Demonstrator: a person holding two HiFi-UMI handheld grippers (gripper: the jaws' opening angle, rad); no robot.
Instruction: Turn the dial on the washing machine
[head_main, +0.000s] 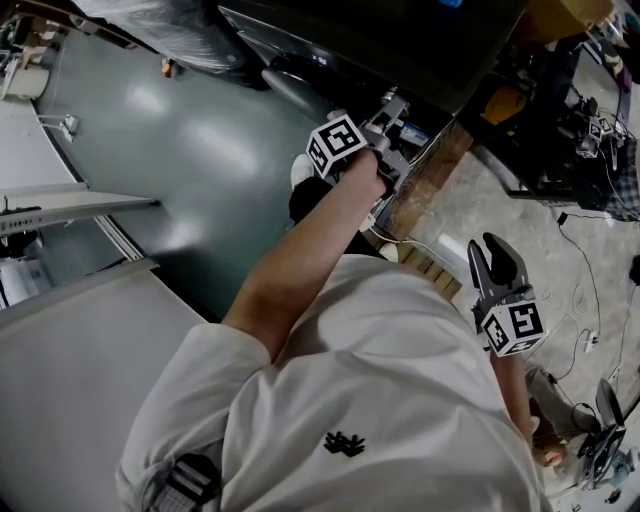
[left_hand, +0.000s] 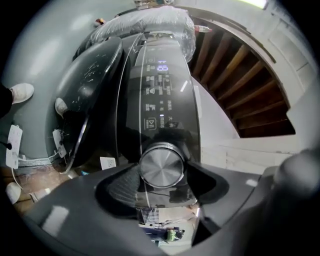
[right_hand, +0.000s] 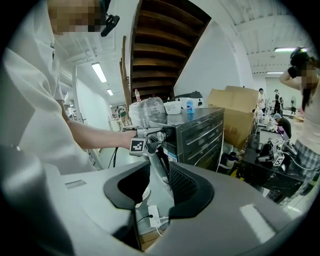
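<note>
At the front of the dark washing machine (left_hand: 131, 131), a person in a white shirt is reaching forward with the left arm while the right arm is hanging back by the body. A wooden staircase (left_hand: 235, 85) is rising behind the machine, and a cardboard box (right_hand: 240, 107) is sitting beside it. The machine's round glass door (left_hand: 87, 100) is lying to the left of the glossy control panel (left_hand: 157, 95) in the left gripper view, with a small display (left_hand: 161, 66) glowing near the panel's far end. The left tongs (left_hand: 162, 175) are pressing up to that panel and closing on the dial (left_hand: 161, 165), one jaw sitting against each side of the brushed metal knob. The right tongs (right_hand: 160, 185) are hovering well apart from the machine, pointing toward it with the jaws parted and nothing between them. A white power strip (left_hand: 12, 145) is lying on the floor below the door.
</note>
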